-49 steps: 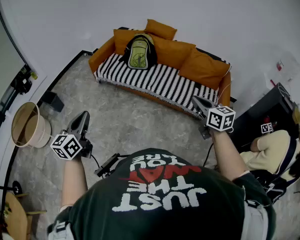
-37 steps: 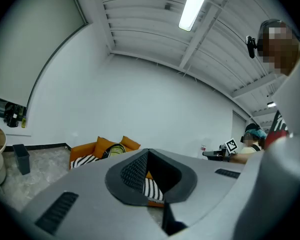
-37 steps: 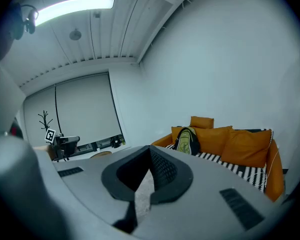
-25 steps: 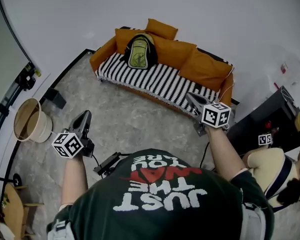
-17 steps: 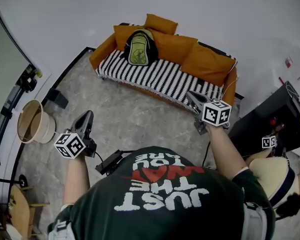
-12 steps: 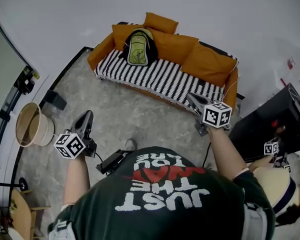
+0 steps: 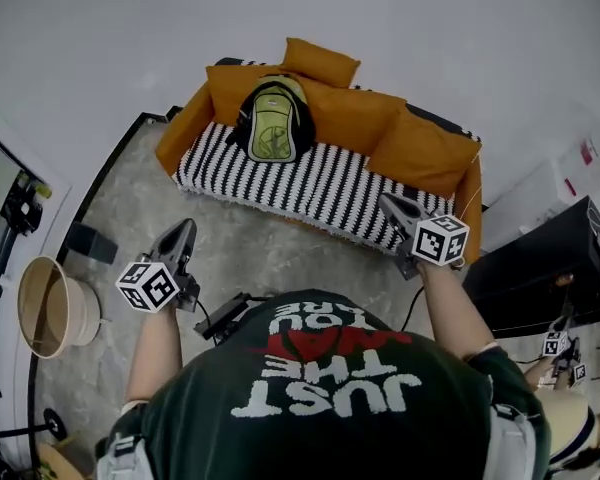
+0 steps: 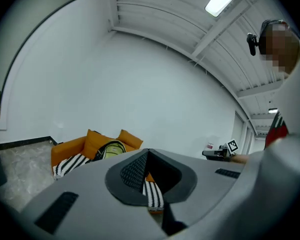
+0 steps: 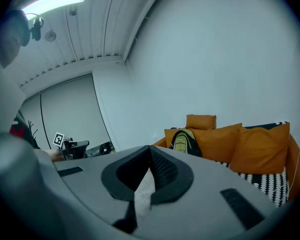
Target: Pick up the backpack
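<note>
A green and black backpack (image 7: 272,120) leans upright against the orange back cushions at the left end of a sofa (image 7: 310,183) with a black-and-white striped seat. It also shows in the left gripper view as the backpack (image 8: 108,150) and in the right gripper view as the backpack (image 9: 181,141). My left gripper (image 7: 185,226) is over the floor, short of the sofa's front edge, shut and empty. My right gripper (image 7: 385,200) hovers by the striped seat's right part, also shut and empty. Both are well away from the backpack.
A round tan basket (image 7: 50,308) stands on the grey stone floor at the left, with a small black box (image 7: 85,243) near it. Black furniture (image 7: 540,278) sits right of the sofa. A white wall runs behind the sofa.
The person has stepped toward the sofa, so sofa and backpack sit closer and larger. Both grippers came forward with the body and stayed shut.
</note>
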`<action>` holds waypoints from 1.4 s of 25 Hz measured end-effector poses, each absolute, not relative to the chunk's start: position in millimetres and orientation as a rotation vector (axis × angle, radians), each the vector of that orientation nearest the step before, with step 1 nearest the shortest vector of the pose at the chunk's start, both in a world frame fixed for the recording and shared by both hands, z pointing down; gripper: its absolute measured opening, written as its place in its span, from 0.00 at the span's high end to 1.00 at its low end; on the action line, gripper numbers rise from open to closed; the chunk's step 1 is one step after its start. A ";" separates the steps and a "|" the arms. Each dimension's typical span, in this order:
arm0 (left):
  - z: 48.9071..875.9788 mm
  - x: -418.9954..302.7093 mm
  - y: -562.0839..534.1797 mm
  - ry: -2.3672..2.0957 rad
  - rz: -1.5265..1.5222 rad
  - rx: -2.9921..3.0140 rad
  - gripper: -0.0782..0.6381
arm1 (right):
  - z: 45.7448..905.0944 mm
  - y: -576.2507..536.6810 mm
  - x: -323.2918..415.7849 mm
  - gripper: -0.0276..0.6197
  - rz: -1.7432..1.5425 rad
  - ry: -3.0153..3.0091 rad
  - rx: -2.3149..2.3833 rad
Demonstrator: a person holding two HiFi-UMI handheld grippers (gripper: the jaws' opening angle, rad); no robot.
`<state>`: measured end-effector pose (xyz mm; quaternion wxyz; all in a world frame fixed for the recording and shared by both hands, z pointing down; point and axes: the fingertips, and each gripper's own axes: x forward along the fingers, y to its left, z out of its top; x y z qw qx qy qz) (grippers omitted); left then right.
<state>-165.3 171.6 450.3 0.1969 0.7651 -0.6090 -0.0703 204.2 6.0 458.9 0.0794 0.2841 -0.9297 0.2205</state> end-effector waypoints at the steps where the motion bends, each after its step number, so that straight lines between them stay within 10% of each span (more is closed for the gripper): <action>1: 449.0 -178.5 152.6 -1.691 -0.183 2.155 0.88 | 456.0 -8.2 192.8 0.91 0.667 -2.781 0.865; 35: 529.8 -294.9 -265.2 -1.797 0.025 1.924 0.88 | 552.1 -472.2 15.6 0.91 0.641 -2.705 0.513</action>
